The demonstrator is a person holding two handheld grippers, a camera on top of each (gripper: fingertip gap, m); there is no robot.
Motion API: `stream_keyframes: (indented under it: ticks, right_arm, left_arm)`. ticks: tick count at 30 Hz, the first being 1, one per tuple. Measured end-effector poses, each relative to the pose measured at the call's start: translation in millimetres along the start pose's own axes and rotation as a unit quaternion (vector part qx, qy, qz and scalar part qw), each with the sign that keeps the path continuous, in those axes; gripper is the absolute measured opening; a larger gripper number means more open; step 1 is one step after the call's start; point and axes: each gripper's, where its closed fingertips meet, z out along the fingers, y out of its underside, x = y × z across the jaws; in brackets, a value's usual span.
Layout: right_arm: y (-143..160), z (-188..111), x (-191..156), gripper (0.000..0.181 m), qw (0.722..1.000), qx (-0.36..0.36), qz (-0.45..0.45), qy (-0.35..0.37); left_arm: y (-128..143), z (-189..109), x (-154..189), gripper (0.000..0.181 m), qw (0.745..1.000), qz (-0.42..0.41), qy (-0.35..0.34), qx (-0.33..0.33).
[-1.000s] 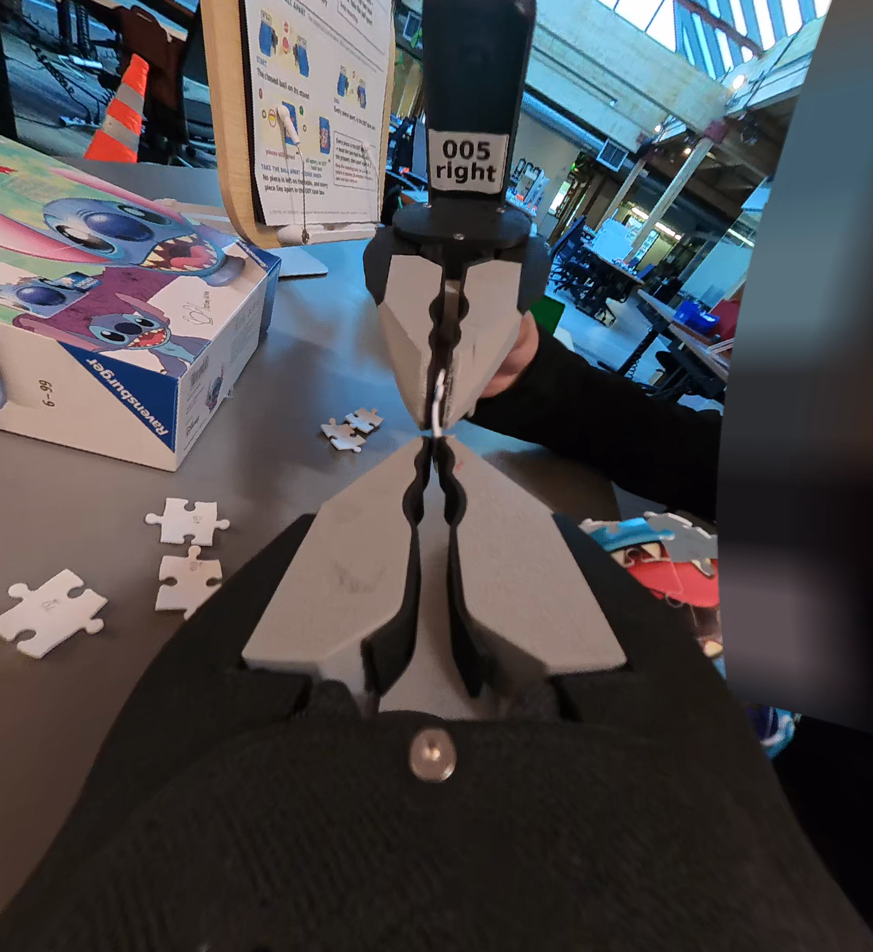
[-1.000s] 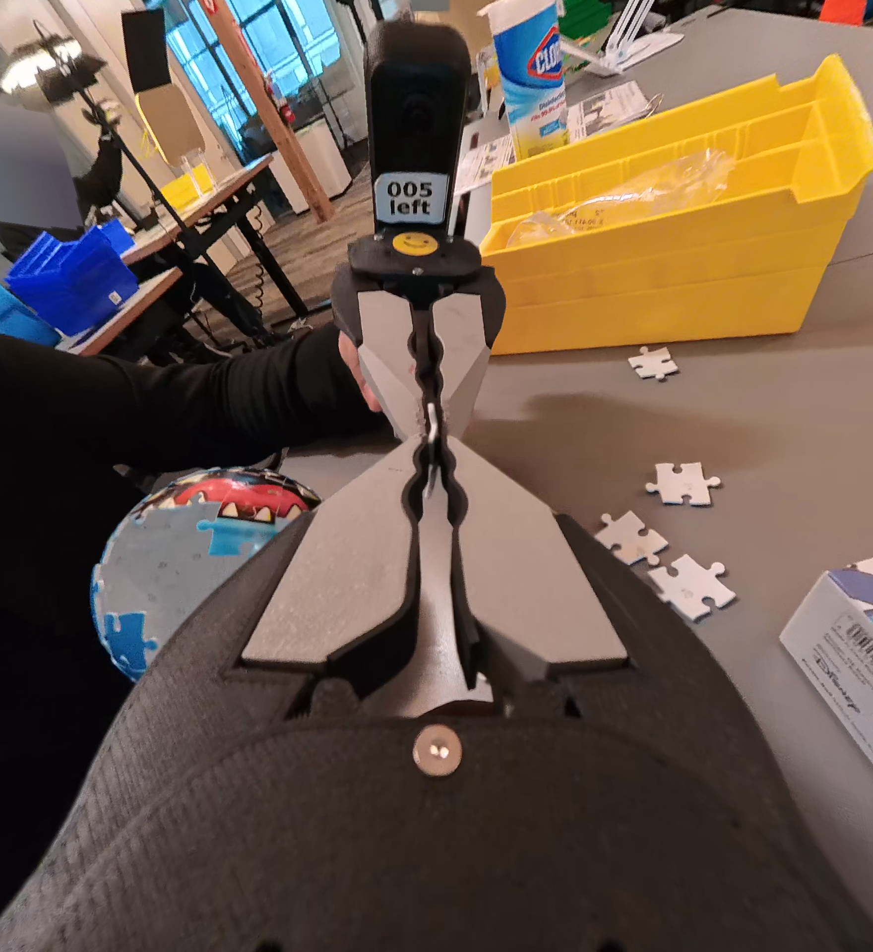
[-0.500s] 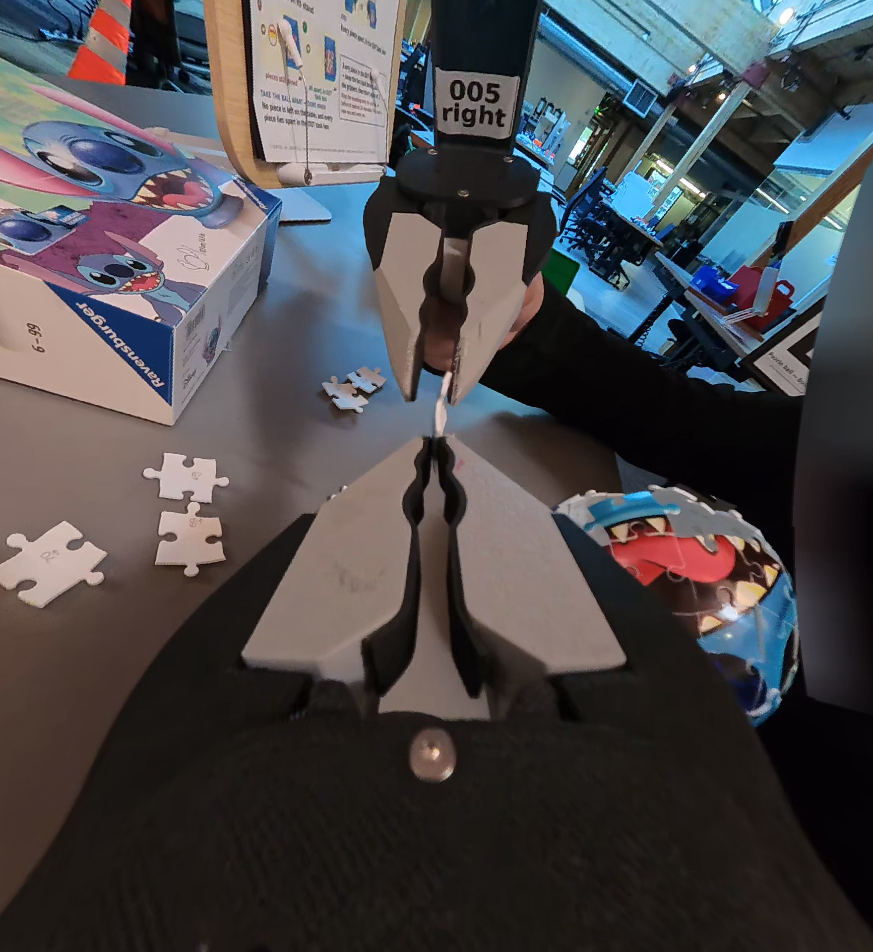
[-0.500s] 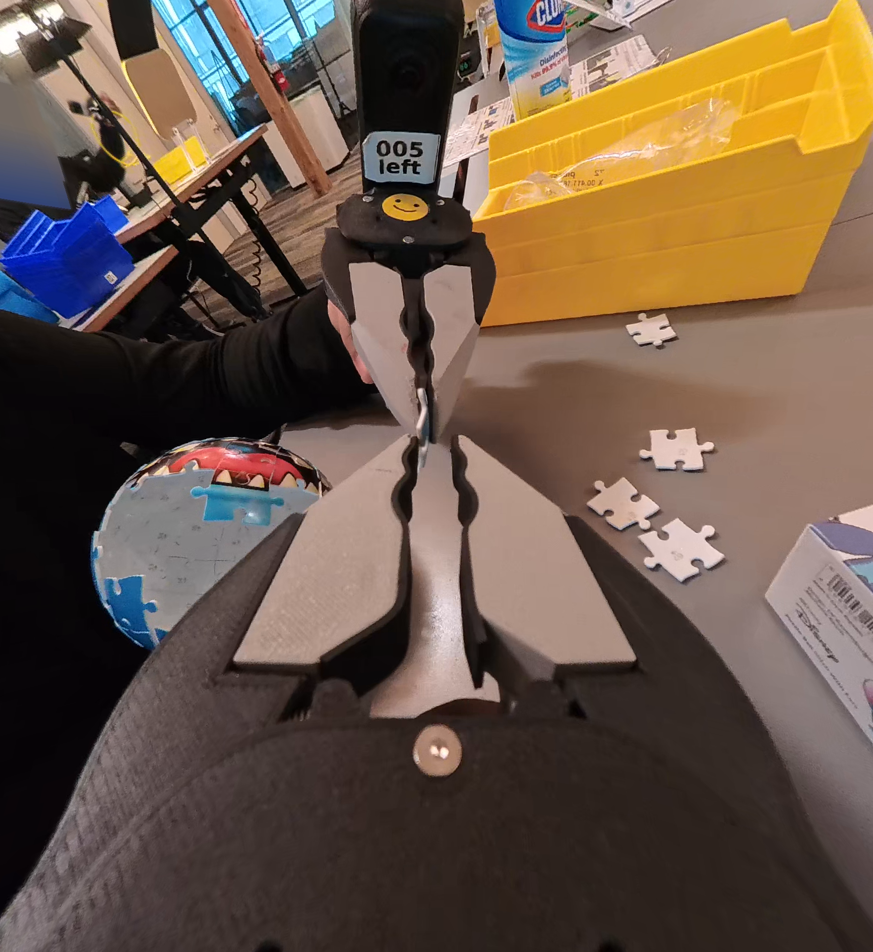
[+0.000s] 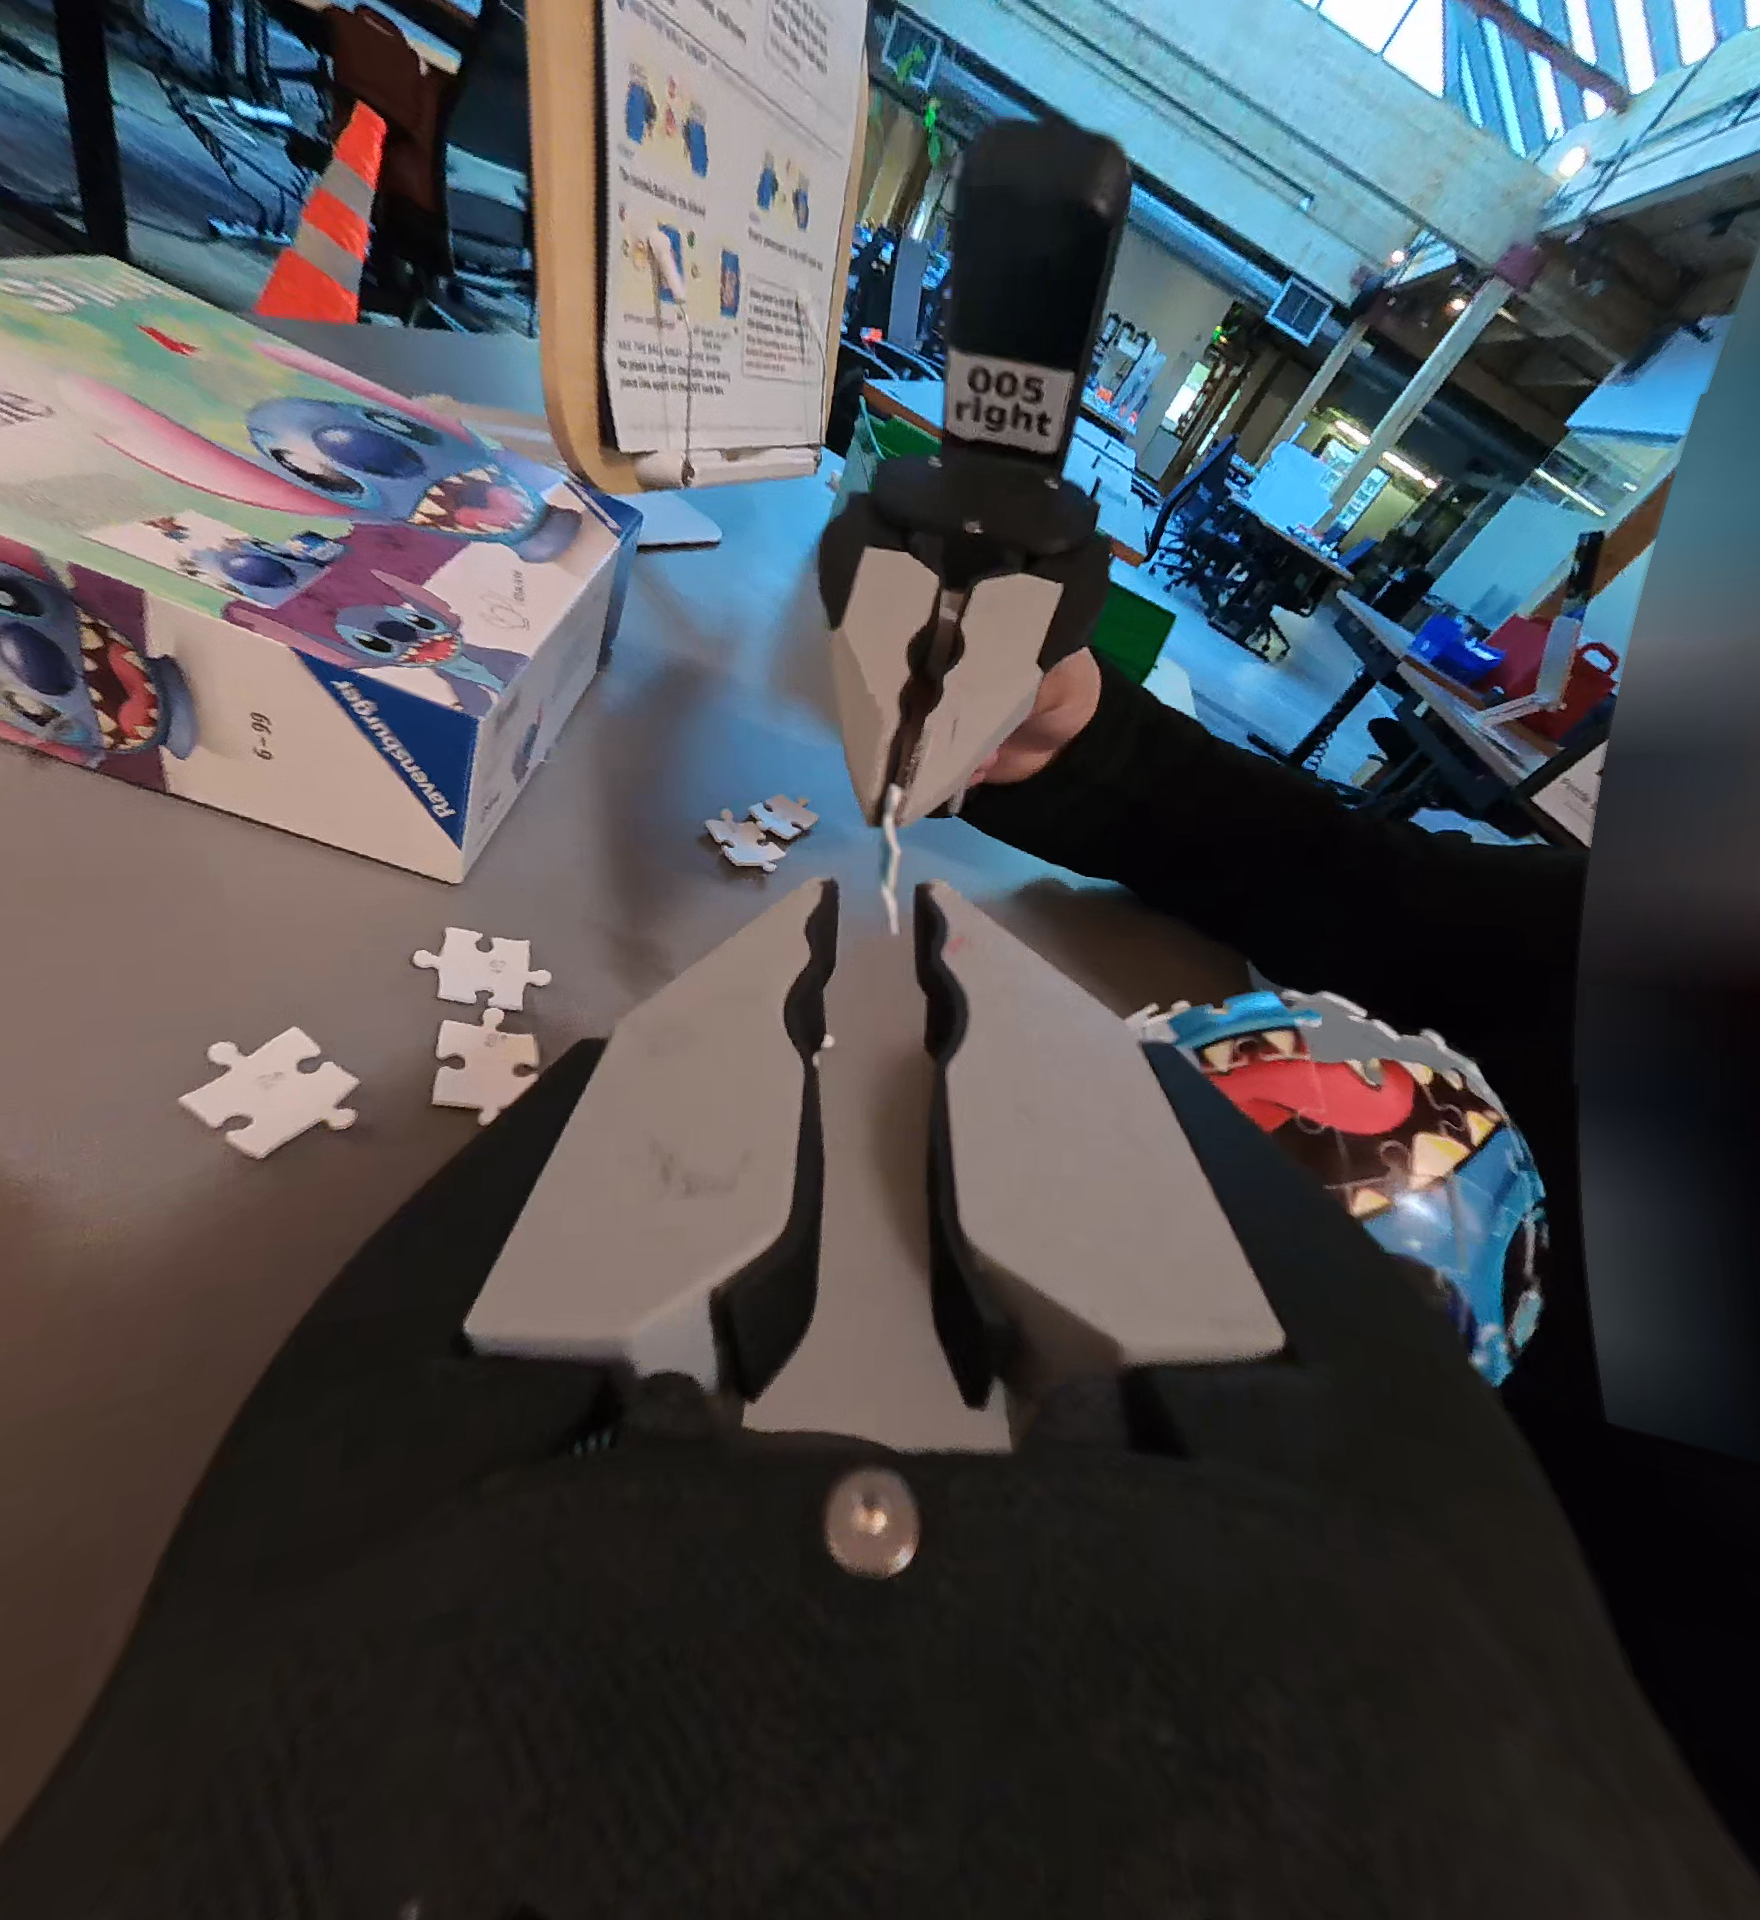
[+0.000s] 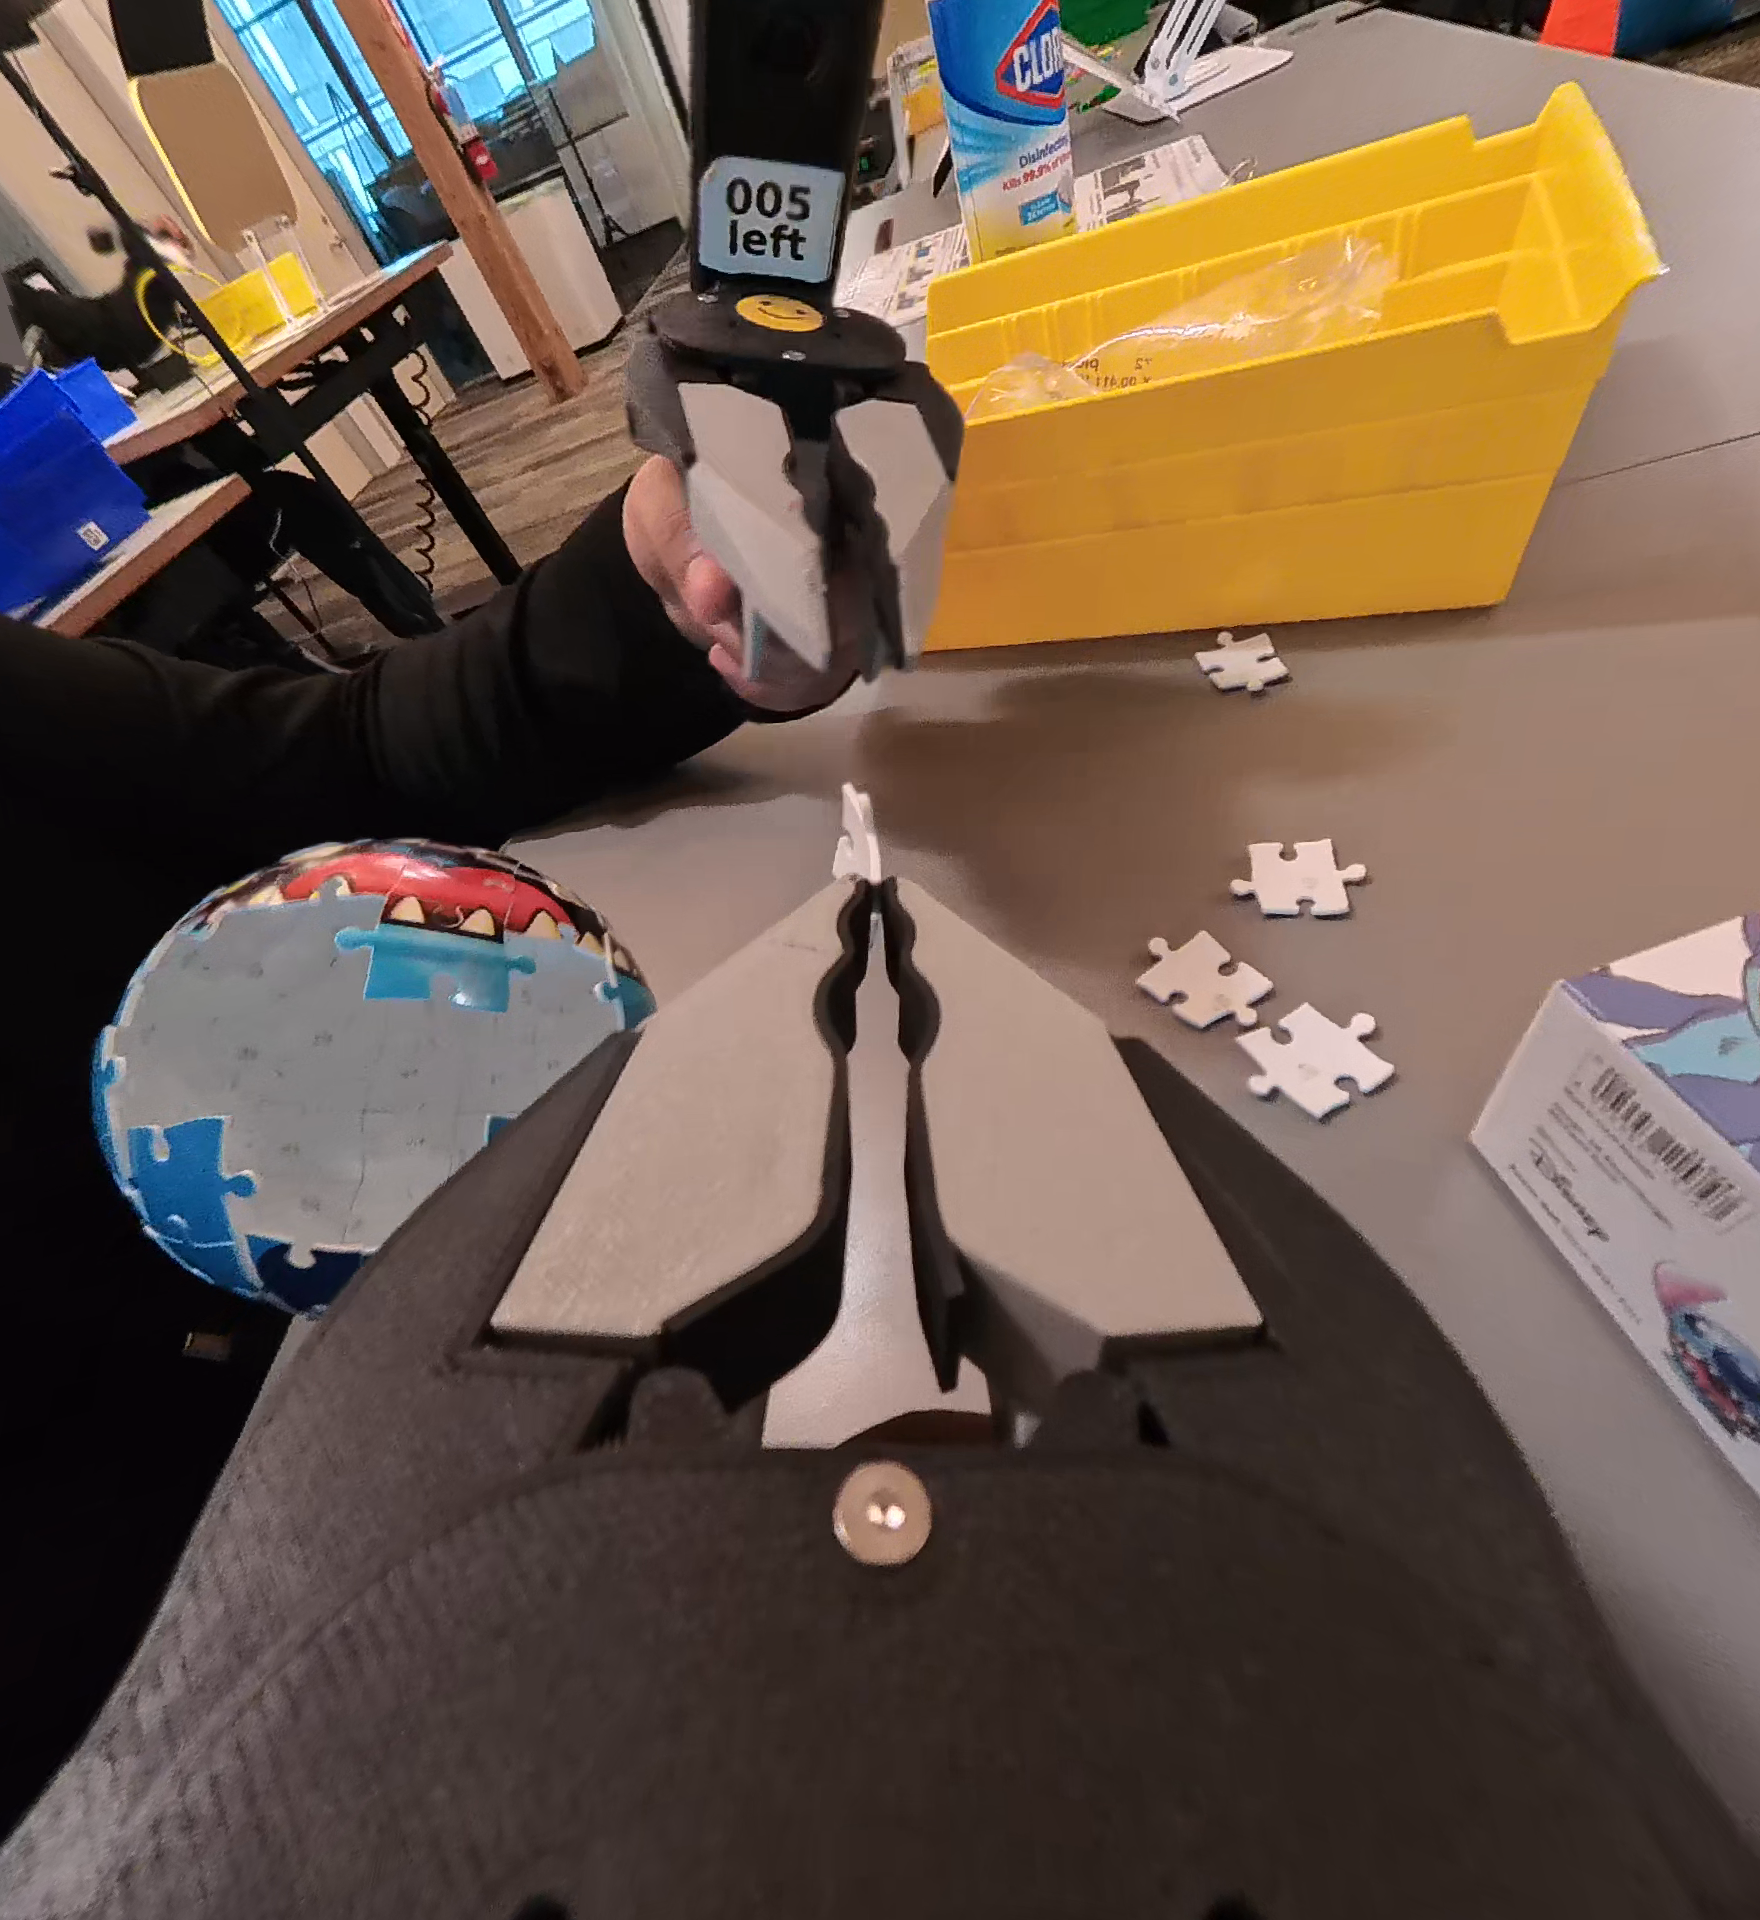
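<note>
Right gripper: clamped on a white puzzle piece, held edge-on and sticking out past the fingertips; same piece seen in the left wrist view hanging from the closed tips.
Left gripper: fingers apart with a narrow gap, holding nothing; tip of the puzzle piece reaches into that gap, contact with either finger not clear.
Left gripper, from the right wrist view: raised above the worktop, well apart from the piece, fingers spread, blurred.
Puzzle ball: partly built sphere at the near worktop edge, just beside the right gripper's body.
Loose pieces: three white ones face down on the grey worktop, between the grippers and the puzzle box; one more near the yellow bin; a joined pair farther back.
Puzzle box, left wrist view: lying flat.
Open room: bare worktop under and between the two grippers; bin, box and ball bound it on three sides.
Background: clipboard stand with a printed sheet at the far edge.
</note>
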Motion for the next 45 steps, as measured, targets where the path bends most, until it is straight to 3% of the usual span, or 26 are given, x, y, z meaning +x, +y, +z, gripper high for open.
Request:
stream_keyframes:
  ticks: [4,14,25,30,34,45]
  right_arm:
    - [7.0,-0.2,-1.4,0.0,1.0,-0.018,-0.007,0.022]
    - [24.3,16.4,-6.1,0.0,0.997,-0.072,-0.011,0.033]
    - [25.5,9.6,-0.9,0.0,0.998,-0.059,0.032,0.018]
    - [26.1,11.4,-2.2,0.0,0.998,-0.052,0.041,0.006]
    - [24.1,12.3,-8.0,0.0,0.998,-0.045,0.042,-0.012]
    - [28.4,13.0,-9.0,0.0,0.997,-0.053,0.045,-0.021]
  left_arm:
    - [9.6,-1.1,-10.6,0.013,1.0,0.001,-0.016,-0.011]
    - [42.6,32.8,9.9,0.016,0.995,0.037,0.002,-0.091]
    - [42.5,32.9,6.9,0.028,0.996,0.03,0.004,-0.081]
    - [48.8,37.7,7.1,0.02,0.994,0.042,-0.001,-0.096]
    - [46.1,35.9,6.5,0.001,0.995,0.043,-0.003,-0.089]
    - [45.3,34.6,7.0,0.0,0.994,0.054,-0.007,-0.091]
